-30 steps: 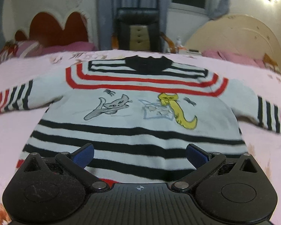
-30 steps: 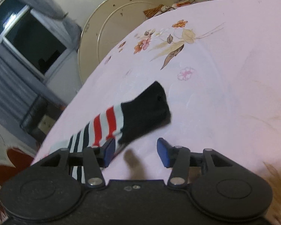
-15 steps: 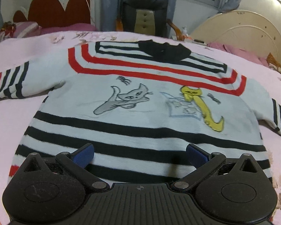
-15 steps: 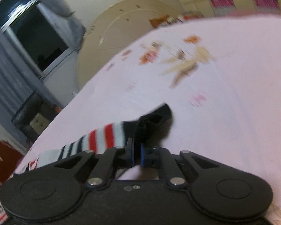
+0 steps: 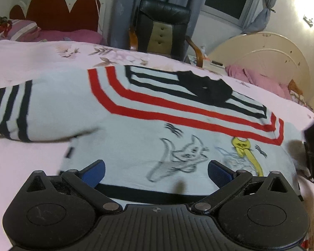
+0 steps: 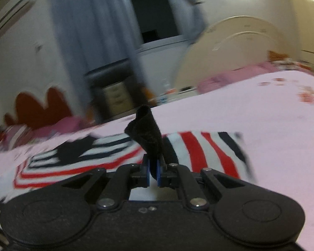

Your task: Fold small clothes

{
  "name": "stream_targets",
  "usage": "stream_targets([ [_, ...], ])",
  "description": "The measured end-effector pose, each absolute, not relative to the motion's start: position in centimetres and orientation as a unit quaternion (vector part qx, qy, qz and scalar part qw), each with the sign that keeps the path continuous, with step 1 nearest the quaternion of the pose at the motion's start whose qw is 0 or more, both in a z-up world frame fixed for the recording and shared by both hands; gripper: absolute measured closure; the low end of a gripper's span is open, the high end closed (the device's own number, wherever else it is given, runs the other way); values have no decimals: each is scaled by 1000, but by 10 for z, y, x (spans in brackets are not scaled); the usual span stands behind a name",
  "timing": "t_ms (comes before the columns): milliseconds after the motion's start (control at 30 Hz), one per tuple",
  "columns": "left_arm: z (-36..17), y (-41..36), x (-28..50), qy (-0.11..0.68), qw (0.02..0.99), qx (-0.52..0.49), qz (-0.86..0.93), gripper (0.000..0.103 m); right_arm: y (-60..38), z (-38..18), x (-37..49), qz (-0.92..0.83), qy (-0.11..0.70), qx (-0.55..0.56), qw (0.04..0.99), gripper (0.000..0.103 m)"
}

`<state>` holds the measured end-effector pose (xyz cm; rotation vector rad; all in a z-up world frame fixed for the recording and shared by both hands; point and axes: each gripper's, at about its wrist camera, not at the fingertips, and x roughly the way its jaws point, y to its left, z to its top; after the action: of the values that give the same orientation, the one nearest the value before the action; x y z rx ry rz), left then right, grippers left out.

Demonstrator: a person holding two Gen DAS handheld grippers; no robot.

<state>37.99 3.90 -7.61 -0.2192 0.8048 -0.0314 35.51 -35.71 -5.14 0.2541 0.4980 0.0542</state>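
Observation:
A small white sweater (image 5: 136, 138) with black and red stripes and two cat drawings lies flat on the pink bedspread (image 5: 31, 167), black collar (image 5: 205, 90) at the far side. My left gripper (image 5: 156, 170) is open and empty above its lower front. My right gripper (image 6: 153, 172) is shut on the black cuff (image 6: 146, 133) of the right sleeve (image 6: 211, 152) and holds it lifted over the sweater's right shoulder. That gripper also shows at the right edge of the left wrist view (image 5: 313, 159). The left sleeve (image 5: 12, 110) lies stretched out to the left.
A black chair (image 5: 163, 33) stands behind the bed. A red and white headboard (image 5: 58, 10) is at the back left and a cream round headboard (image 5: 268, 60) at the back right. Pink pillows (image 5: 255, 77) lie at the far edge.
My right gripper closed on the sleeve cuff, lifted it and swung it in toward the sweater's body. My left gripper moved forward and left over the sweater, still open.

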Motion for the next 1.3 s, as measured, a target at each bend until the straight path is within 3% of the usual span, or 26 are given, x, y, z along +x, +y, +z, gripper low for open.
stream_targets([
  [400, -87, 105, 383, 396, 909, -129, -5, 0, -209, -93, 408, 127, 319, 77, 936, 95],
  [500, -87, 98, 387, 394, 909, -135, -15, 0, -204, -99, 401, 131, 322, 69, 935, 81],
  [567, -86, 88, 391, 391, 909, -143, -31, 0, -207, -89, 386, 125, 305, 68, 942, 59],
  [733, -92, 40, 415, 391, 891, -200, -114, 1, -234, -74, 353, 93, 278, 114, 949, 61],
  [767, -95, 26, 423, 395, 885, -208, -134, 18, -241, -72, 349, 85, 278, 124, 949, 61],
  [800, -98, 13, 430, 401, 877, -215, -152, 45, -249, -71, 344, 77, 277, 135, 948, 61],
  [833, -103, 1, 438, 415, 866, -224, -169, 52, -257, -69, 339, 70, 275, 144, 948, 61],
  [1033, -120, -51, 478, 431, 850, -237, -189, 53, -294, -63, 316, 38, 270, 166, 948, 60],
  [1067, -120, -57, 484, 431, 851, -231, -191, 67, -299, -63, 313, 34, 271, 171, 947, 60],
  [1100, -119, -63, 488, 436, 851, -222, -191, 99, -304, -64, 311, 30, 271, 177, 946, 60],
  [1300, -89, -49, 487, 401, 873, -195, -198, 98, -330, -75, 308, 10, 279, 244, 929, 59],
])
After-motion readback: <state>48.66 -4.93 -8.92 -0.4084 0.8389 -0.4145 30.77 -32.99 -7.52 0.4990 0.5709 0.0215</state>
